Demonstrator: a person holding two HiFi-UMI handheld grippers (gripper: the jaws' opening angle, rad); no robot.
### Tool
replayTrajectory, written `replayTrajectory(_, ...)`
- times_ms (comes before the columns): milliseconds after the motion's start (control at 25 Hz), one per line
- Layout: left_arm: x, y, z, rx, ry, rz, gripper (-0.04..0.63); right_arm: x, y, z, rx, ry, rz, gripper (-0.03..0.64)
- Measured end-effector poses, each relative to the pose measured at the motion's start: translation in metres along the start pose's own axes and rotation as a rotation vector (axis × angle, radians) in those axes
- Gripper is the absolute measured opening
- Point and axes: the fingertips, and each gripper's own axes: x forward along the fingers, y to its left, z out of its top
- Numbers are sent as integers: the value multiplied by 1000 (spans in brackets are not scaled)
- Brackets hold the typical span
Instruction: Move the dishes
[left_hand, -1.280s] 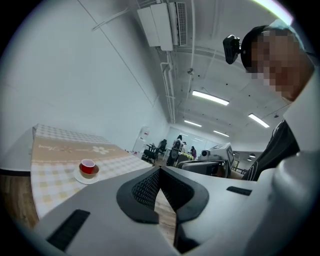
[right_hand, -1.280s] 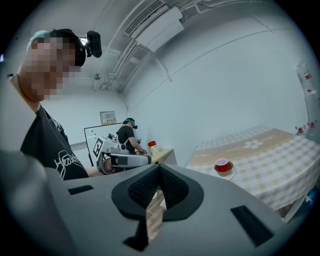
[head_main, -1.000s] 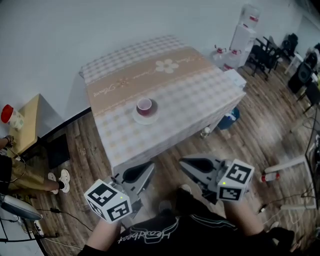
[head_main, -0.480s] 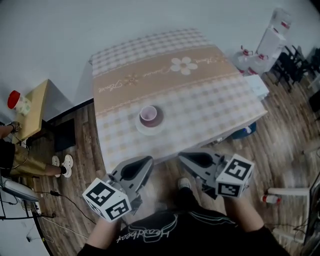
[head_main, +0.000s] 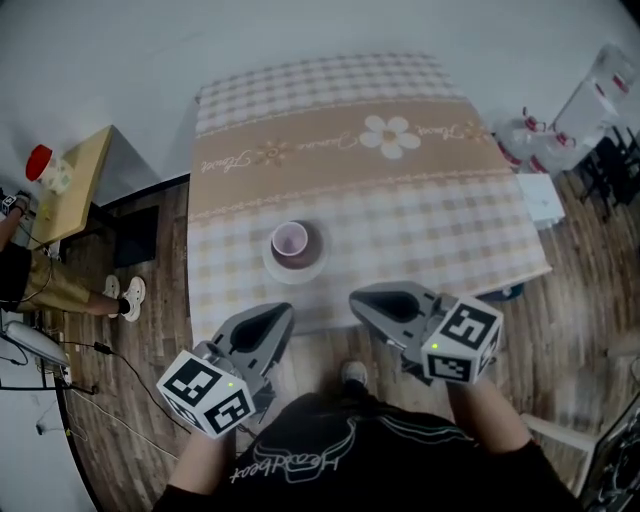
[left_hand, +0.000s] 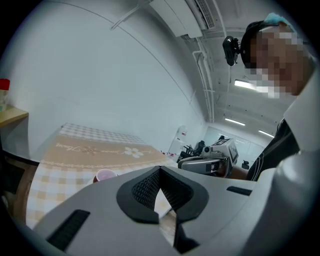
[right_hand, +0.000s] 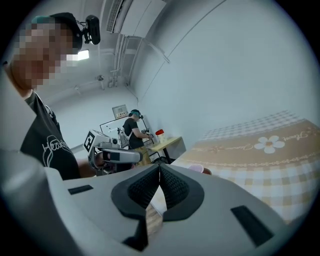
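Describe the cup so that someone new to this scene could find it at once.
Find the table covered by a checked cloth with a beige flowered band. Toward its near edge, left of centre, sits a white saucer carrying a small pink cup. Nothing else stands on the cloth.

The left gripper (left_hand: 160, 171), fingers (left_hand: 145, 191) closed (tips touching); pink cup (left_hand: 105, 175) beyond them on the checked table (left_hand: 55, 167).

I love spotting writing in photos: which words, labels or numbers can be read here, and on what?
"Hea...": opening of the cursive print on the black shirt; the rest is unclear.
Cursive script on the tablecloth, beside the flower: too blurred to read.
Wall sign in the right gripper view: too small to read.
No numbers are legible.
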Motion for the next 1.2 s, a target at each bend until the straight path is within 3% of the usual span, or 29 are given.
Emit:
replayTrajectory(200,-3,11,-1,-27,-2,40,-5,9,-16,9,-22,11,12,11)
replayTrajectory(480,-11,49,-2,-82,-12,59,-5,38,-53,19,17,-2,-98,19)
replayTrajectory(760,-7,87,8,-97,4,21,-5,73,-73,22,29,48,-132,34)
replayTrajectory(920,-5,106,12,-89,8,7,-5,95,-86,19,35,72,-166,97)
replayTrajectory(1200,-1,134,11,-81,32,-20,-5,129,-120,-2,79,119,-254,100)
